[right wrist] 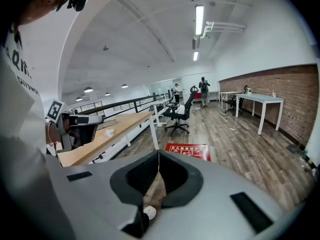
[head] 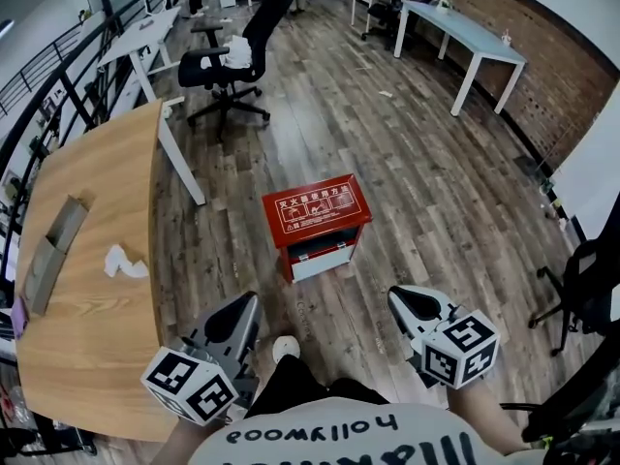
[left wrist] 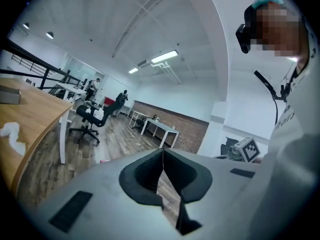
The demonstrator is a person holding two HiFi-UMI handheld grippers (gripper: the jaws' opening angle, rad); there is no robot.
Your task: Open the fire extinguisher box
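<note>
The red fire extinguisher box (head: 317, 223) is sitting on the wood floor (head: 417, 153), a little ahead of the person's feet and just off the corner of the wooden worktop (head: 87, 289). The left claw (left wrist: 163, 156) and right claw (right wrist: 159, 156) are both pinched fully together, nothing in them, well short of the box. It looks like stiff painted sheet metal, probably hefty and a bit slick. I'd hook the lid's front lip, not the flat top.

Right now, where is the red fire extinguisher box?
In the head view the red fire extinguisher box stands on the wooden floor near the centre, right of the wooden table.
</note>
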